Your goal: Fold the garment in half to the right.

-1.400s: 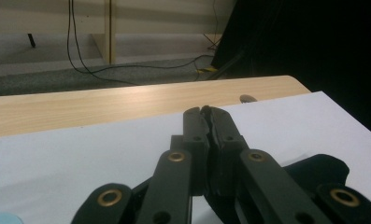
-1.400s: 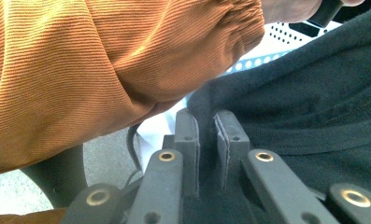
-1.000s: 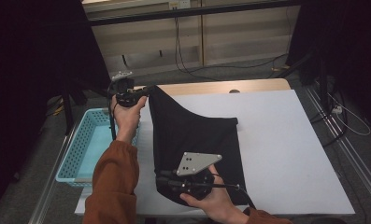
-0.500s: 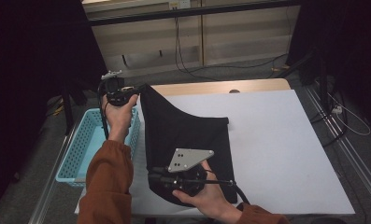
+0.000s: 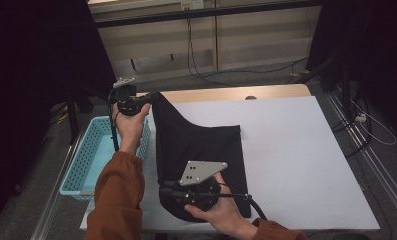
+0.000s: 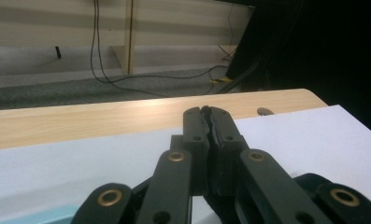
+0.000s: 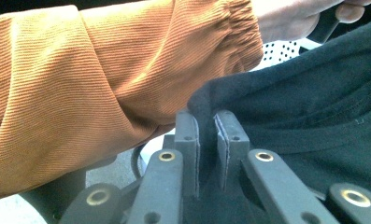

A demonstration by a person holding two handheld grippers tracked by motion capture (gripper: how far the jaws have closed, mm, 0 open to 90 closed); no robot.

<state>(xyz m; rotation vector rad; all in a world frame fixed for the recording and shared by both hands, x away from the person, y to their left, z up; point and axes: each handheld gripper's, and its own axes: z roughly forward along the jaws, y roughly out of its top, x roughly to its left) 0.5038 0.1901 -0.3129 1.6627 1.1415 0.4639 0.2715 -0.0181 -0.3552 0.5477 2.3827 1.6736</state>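
Two hand-held grippers clamp one black cloth on the desk: left hand-held gripper pinches its corner at 11 o'clock, right hand-held gripper its edge at 6. Blue basket at 9.

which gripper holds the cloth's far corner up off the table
The left gripper, at the table's far left edge by the blue basket. The right gripper pinches the black cloth at the near edge.
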